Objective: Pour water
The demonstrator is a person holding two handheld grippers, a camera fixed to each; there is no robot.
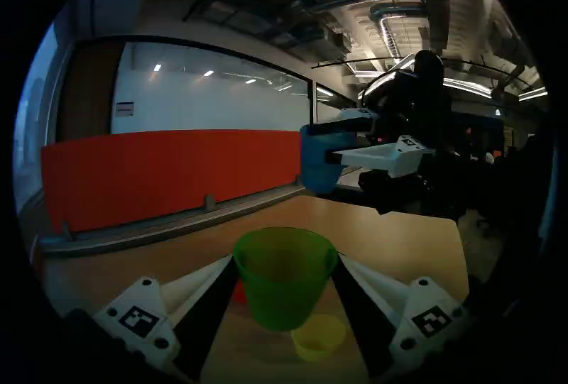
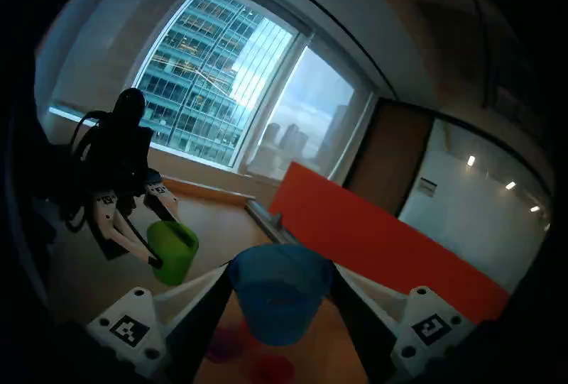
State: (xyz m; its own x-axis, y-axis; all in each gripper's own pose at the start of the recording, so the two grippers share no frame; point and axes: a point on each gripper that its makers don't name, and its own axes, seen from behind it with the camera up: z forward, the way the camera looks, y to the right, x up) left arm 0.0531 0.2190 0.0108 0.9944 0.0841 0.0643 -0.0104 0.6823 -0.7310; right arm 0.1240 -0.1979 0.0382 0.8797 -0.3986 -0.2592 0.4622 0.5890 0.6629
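Green cup [image 1: 285, 277] over tbl [image 1: 397, 235]; orange partition [image 1: 170, 171].

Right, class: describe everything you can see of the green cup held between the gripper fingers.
The green cup is a translucent, plastic-looking tumbler, wide at its open rim and tapering to the base, with no handle. The left gripper clamps its sides, one finger on each, and seems to hold it clear of the wooden table. It sits roughly upright, mouth up. Its contents cannot be told. A small yellow cup stands lower in the view, apart from it.
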